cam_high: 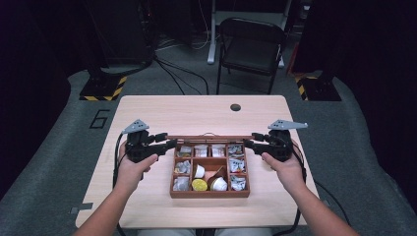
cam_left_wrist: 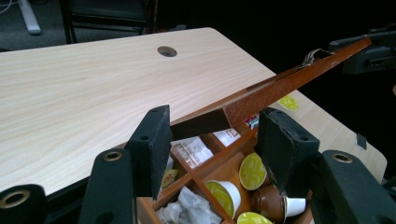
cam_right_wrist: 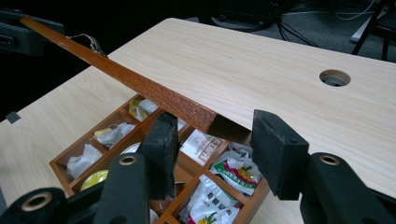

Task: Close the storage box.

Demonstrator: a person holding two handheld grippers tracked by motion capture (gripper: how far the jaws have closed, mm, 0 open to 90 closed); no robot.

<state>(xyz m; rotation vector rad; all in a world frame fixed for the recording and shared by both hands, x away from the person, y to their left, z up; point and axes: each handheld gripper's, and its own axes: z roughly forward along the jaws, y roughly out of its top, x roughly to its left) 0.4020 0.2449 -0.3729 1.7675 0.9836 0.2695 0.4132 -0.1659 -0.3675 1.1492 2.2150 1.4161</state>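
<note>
A wooden compartment box [cam_high: 209, 194] stands on the near middle of the table, filled with coffee capsules [cam_high: 199, 185] and sachets [cam_high: 236, 164]. Its brown lid [cam_high: 209, 138] is raised along the far edge of the box. My left gripper [cam_high: 172, 143] is shut on the lid's left end and my right gripper [cam_high: 247, 143] on its right end. In the left gripper view the lid [cam_left_wrist: 280, 86] runs away from between the jaws of my left gripper [cam_left_wrist: 212, 135], above capsules [cam_left_wrist: 252, 170]. The right gripper view shows the lid [cam_right_wrist: 140, 84] held in my right gripper [cam_right_wrist: 212, 140] over sachets [cam_right_wrist: 233, 170].
The light wooden table [cam_high: 196, 110] has a round cable hole [cam_high: 235, 107] near its far edge. A black folding chair [cam_high: 251, 46] stands behind the table. Black stands with yellow-striped bases [cam_high: 103, 88] flank the far corners.
</note>
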